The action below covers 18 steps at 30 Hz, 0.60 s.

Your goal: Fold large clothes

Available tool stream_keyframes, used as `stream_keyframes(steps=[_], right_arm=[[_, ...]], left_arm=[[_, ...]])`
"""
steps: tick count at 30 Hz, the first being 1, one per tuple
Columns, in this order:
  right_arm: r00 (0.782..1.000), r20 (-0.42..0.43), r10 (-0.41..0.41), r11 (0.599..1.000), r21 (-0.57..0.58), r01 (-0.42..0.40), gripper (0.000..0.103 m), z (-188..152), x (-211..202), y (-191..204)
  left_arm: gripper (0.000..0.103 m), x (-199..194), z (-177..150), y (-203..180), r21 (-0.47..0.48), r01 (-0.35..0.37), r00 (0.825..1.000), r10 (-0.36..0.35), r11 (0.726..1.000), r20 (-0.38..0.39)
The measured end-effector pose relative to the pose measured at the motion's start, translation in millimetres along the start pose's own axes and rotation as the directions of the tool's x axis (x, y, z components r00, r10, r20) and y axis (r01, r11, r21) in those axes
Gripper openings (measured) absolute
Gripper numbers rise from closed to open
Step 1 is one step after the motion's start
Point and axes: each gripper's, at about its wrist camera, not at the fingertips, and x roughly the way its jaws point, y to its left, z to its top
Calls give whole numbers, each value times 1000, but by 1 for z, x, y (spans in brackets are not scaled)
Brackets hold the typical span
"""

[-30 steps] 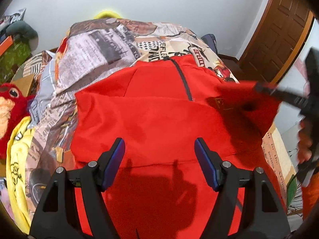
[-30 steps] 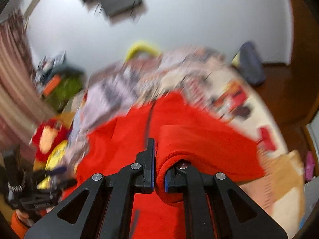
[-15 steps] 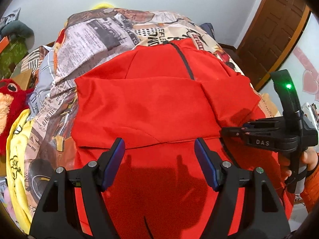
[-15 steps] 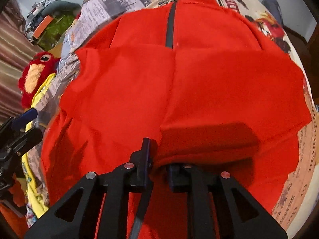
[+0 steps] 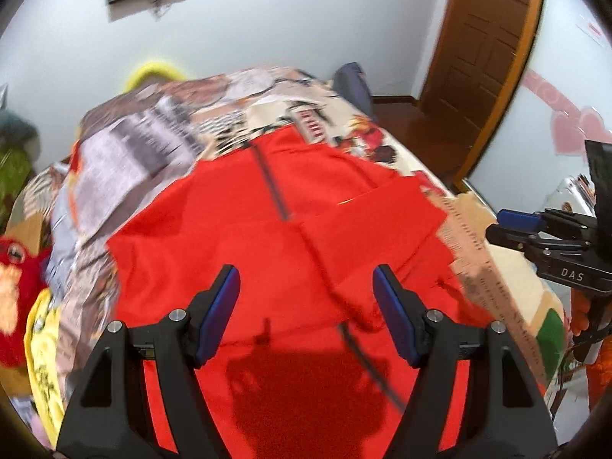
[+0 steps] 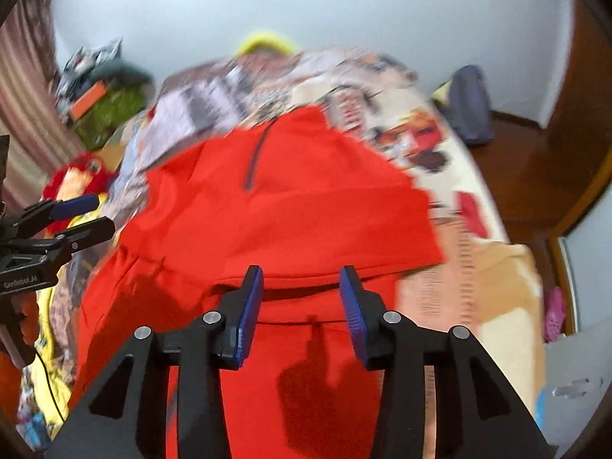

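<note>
Well, the red jacket [image 5: 244, 252] lies spread across the middle of the bed [image 5: 508, 279], sleeves folded in, its near hem cut off. Both the left gripper [image 5: 306, 290] and right gripper [image 6: 301, 290] hang above it, jaws apart, empty. The print is blurred.

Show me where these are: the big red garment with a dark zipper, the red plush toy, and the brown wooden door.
Red garment [image 5: 244, 237], left wrist view, flat front panel.
Red plush toy [image 6: 82, 170], right wrist view, head.
Brown wooden door [image 5: 485, 46], left wrist view, panelled face.

"DAS" on right gripper [image 5: 508, 229]
</note>
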Motion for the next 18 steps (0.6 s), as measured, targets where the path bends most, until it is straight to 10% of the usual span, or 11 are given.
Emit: stream_keyframes(steps=[10,18], right_arm=[[993,-13,-120,983,140,121,40,-14,3,-72],[991,-102,-89,980,167,105,40,-30,41,-96]], left_arm=[[71,82,34,-89,178,56,995,-40,983,-92],[70,175,14,-122,286,163,936,-57,944,-347]])
